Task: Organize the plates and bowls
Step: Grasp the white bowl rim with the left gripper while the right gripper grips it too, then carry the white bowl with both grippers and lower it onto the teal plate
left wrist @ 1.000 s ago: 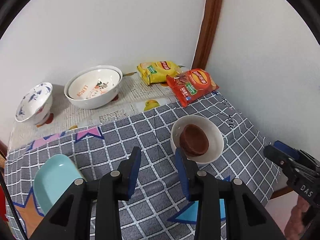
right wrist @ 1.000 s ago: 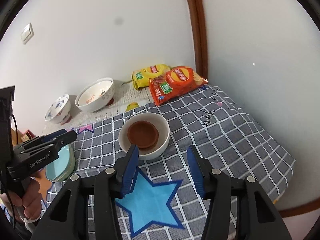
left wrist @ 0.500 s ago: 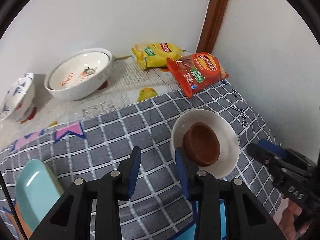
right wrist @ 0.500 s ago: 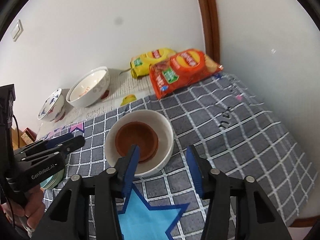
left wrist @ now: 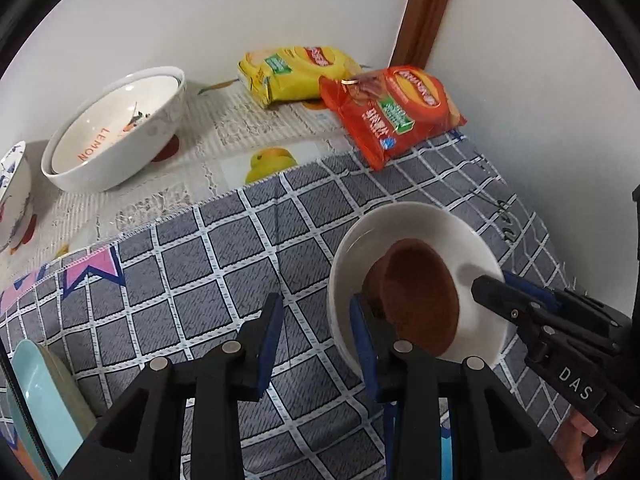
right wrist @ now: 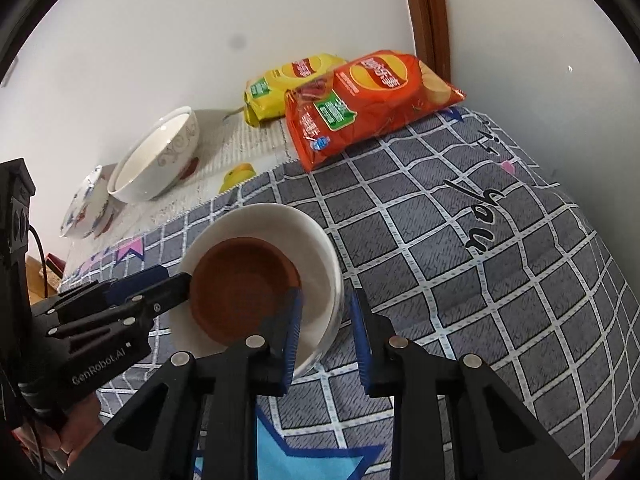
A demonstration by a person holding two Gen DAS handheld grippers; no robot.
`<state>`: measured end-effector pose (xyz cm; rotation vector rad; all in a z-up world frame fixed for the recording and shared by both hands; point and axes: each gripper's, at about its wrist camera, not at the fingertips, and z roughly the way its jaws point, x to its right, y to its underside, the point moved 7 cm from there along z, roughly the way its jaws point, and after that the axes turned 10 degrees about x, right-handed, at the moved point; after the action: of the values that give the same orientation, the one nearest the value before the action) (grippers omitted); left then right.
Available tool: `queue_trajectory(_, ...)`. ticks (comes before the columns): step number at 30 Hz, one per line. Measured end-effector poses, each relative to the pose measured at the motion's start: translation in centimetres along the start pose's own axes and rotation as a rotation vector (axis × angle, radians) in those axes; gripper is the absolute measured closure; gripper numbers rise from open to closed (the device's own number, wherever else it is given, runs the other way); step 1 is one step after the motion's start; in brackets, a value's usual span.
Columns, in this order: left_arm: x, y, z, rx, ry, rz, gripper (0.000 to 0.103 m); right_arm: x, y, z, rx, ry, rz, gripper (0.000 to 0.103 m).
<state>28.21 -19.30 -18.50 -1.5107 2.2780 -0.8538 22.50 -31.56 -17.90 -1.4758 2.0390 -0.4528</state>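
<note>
A white bowl sits on the grey checked cloth with a small brown dish inside it. My left gripper is open at the bowl's left rim, one finger inside the bowl and one outside. My right gripper is open and straddles the bowl's right rim, one finger inside and one outside. A large white bowl with "LEMON" lettering and a blue-patterned bowl stand at the back left. A light blue plate lies at the left edge.
A yellow chip bag and an orange chip bag lie against the back wall beside a brown door frame. The cloth's right edge drops off near the wall.
Both grippers have moved forward and down onto the white bowl, from apart in front of it to straddling its rim on opposite sides.
</note>
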Motion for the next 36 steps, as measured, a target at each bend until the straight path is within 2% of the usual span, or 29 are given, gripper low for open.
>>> queue_trajectory(5, 0.0, 0.2, 1.0, -0.016, -0.002, -0.001, 0.072, 0.5, 0.0, 1.4, -0.036, 0.052, -0.014, 0.079)
queue_trajectory(15, 0.4, 0.2, 2.0, -0.03, -0.03, 0.019, 0.079, 0.8, -0.3, 3.0, -0.083, 0.088, -0.015, 0.08)
queue_trajectory(21, 0.6, 0.4, 2.7, -0.049, -0.04, 0.028, 0.08, 1.2, -0.2, 3.7, -0.104, 0.096, -0.003, 0.08)
queue_trajectory(28, 0.6, 0.3, 2.9, -0.05, -0.04, 0.021, 0.082, 1.4, -0.2, 3.9, -0.106, 0.087, 0.005, 0.077)
queue_trajectory(36, 0.7, 0.3, 2.9, -0.037, -0.04, 0.025, 0.086, 1.4, -0.2, 3.8, -0.068, 0.081, 0.022, 0.076)
